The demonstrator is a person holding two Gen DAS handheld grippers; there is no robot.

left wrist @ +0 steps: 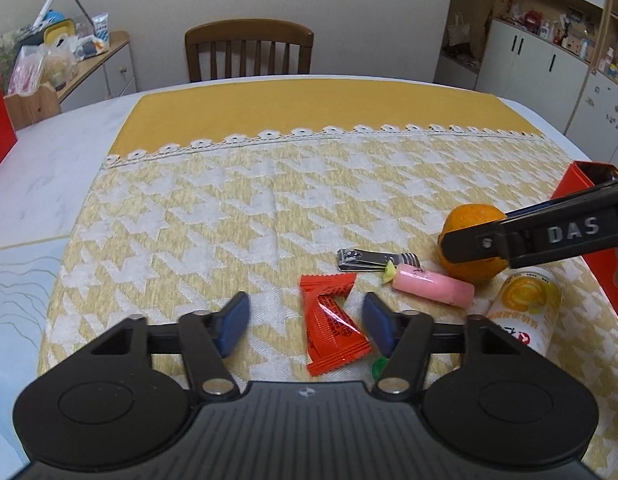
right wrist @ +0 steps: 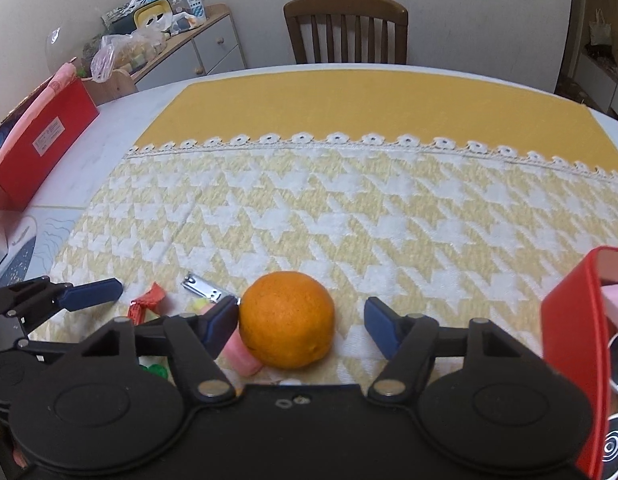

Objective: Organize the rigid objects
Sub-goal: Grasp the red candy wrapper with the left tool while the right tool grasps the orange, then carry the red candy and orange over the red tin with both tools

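An orange [right wrist: 287, 320] lies on the yellow houndstooth cloth between the open fingers of my right gripper [right wrist: 301, 326]; the left pad touches it, the right pad stands apart. It also shows in the left wrist view [left wrist: 474, 240] behind the right gripper's finger [left wrist: 473, 246]. My left gripper [left wrist: 305, 322] is open around a red snack packet [left wrist: 333, 332]. Beside it lie a metal nail clipper [left wrist: 375, 261], a pink tube [left wrist: 433, 290] and a yellow-labelled bottle [left wrist: 527, 308].
A red box [right wrist: 575, 344] holding small items stands at the right, close to my right gripper. Another red box [right wrist: 37, 140] sits at the table's left edge. A wooden chair [left wrist: 249, 50] stands behind the table. A small green item [left wrist: 379, 367] lies under my left gripper.
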